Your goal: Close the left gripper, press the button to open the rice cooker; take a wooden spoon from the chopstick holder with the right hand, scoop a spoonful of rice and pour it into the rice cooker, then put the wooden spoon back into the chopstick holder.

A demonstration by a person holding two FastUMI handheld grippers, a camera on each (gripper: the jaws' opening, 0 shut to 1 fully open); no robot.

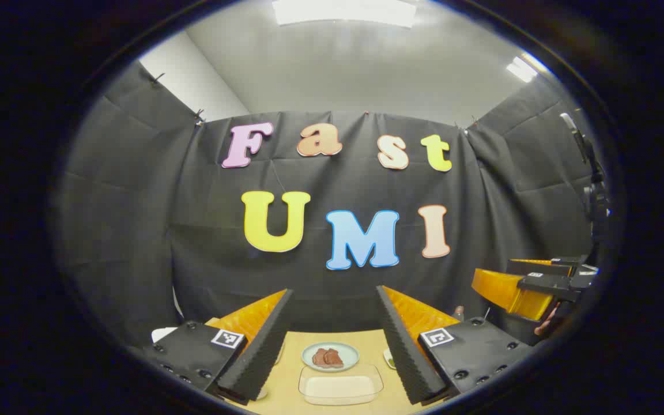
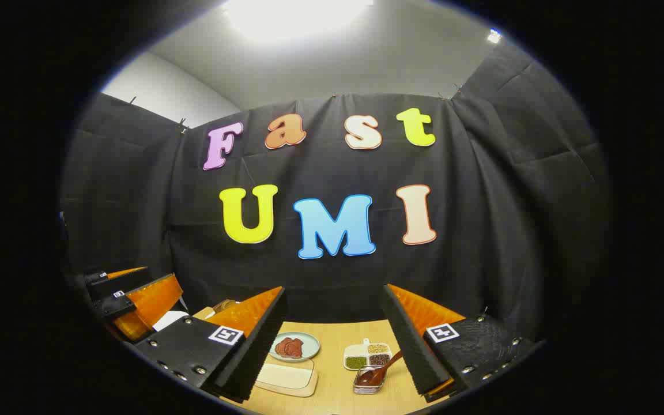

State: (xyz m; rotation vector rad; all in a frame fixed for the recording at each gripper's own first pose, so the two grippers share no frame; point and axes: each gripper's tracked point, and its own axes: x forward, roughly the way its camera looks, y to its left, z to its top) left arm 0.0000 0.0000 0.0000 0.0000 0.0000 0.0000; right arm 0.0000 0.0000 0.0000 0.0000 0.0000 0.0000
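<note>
Both grippers hang above the near edge of the wooden surface (image 2: 338, 346), fingers spread wide and holding nothing. Between the left gripper (image 1: 332, 340) fingers lie a plate of brown meat (image 1: 329, 357) and, nearer, a clear tray (image 1: 340, 385). The right gripper (image 2: 332, 340) looks down on the same plate (image 2: 293, 346), a divided dish of grains (image 2: 368, 355) beside it, and the wooden spoon (image 2: 379, 370), resting in a small clear holder (image 2: 369, 383) close by its right finger. The other gripper (image 1: 525, 288) sits off to the right in the left gripper view.
</note>
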